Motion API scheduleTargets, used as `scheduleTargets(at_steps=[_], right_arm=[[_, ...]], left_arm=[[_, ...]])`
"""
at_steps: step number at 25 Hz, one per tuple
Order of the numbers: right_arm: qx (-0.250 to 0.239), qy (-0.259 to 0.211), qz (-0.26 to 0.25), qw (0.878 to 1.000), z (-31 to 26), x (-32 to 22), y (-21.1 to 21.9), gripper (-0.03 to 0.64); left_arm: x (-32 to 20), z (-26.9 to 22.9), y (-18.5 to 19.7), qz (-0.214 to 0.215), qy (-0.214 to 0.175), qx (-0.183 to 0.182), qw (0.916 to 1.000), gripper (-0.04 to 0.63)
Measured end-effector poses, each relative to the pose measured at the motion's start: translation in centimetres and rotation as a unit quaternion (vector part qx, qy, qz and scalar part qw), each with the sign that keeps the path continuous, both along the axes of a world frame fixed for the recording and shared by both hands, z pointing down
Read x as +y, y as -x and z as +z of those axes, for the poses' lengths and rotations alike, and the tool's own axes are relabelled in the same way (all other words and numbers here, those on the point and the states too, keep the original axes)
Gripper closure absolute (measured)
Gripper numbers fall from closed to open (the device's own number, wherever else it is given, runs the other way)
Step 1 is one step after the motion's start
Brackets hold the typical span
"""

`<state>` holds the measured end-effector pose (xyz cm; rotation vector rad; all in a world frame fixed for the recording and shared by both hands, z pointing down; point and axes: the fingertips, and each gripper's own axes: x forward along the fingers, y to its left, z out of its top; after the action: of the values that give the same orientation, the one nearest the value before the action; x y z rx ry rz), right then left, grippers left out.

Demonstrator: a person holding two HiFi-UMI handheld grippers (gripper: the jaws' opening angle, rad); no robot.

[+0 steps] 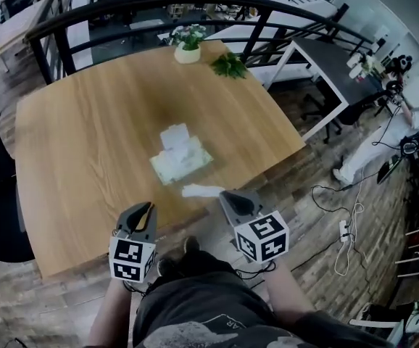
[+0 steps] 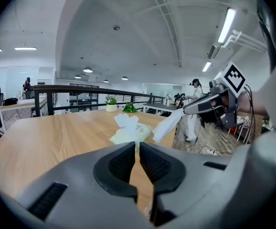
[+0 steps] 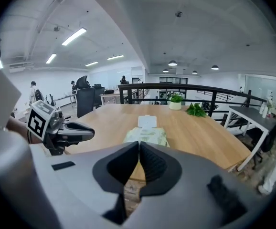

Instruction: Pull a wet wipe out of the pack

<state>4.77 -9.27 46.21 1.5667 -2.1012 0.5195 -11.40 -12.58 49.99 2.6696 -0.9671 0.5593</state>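
In the head view, a pale green wet-wipe pack [image 1: 182,159] with a raised white lid was seen mid-way on the light wooden table [image 1: 86,143], with a white potted plant [image 1: 188,46] well behind it. In the left gripper view, the left tool [image 2: 138,144] was pressed together and empty. A white wet wipe [image 2: 165,127] was pinched by the right tool [image 2: 188,109], near the pack. In the right gripper view, its jaws were seen closed.

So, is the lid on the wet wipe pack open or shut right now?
Open. The white lid is flipped back beyond the pack, off its top.
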Motion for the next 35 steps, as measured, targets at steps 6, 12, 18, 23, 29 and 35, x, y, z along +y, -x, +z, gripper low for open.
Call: scheduleTargets(at_steps=[6, 12, 18, 23, 29, 35], right_arm=[[-0.017, 0.005, 0.002, 1.000, 1.7, 2.3, 0.4, 0.588], [-0.039, -0.011, -0.014, 0.999, 0.7, 4.4, 1.2, 0.588], [-0.063, -0.012, 0.004, 0.998, 0.1, 9.9, -1.3, 0.588], [-0.062, -0.020, 0.027, 0.997, -0.6, 15.0, -3.2, 0.588], [-0.057, -0.037, 0.029, 0.997, -2.1, 20.7, -3.6, 0.588], [-0.057, -0.043, 0.022, 0.997, -2.0, 27.7, -2.5, 0.589]], left_arm=[[2.0, 0.4, -0.3, 0.000, -0.009, 0.010, 0.9999, 0.577], [5.2, -0.6, -2.2, 0.018, -0.011, -0.002, 0.9998, 0.577], [9.8, -1.9, -4.8, 0.026, -0.021, 0.000, 0.9995, 0.577], [14.4, -3.0, -6.8, 0.050, -0.040, -0.009, 0.9979, 0.577], [19.2, -5.1, -7.1, 0.037, -0.054, 0.014, 0.9978, 0.577], [25.7, -6.0, -6.3, 0.030, -0.068, 0.022, 0.9970, 0.577]])
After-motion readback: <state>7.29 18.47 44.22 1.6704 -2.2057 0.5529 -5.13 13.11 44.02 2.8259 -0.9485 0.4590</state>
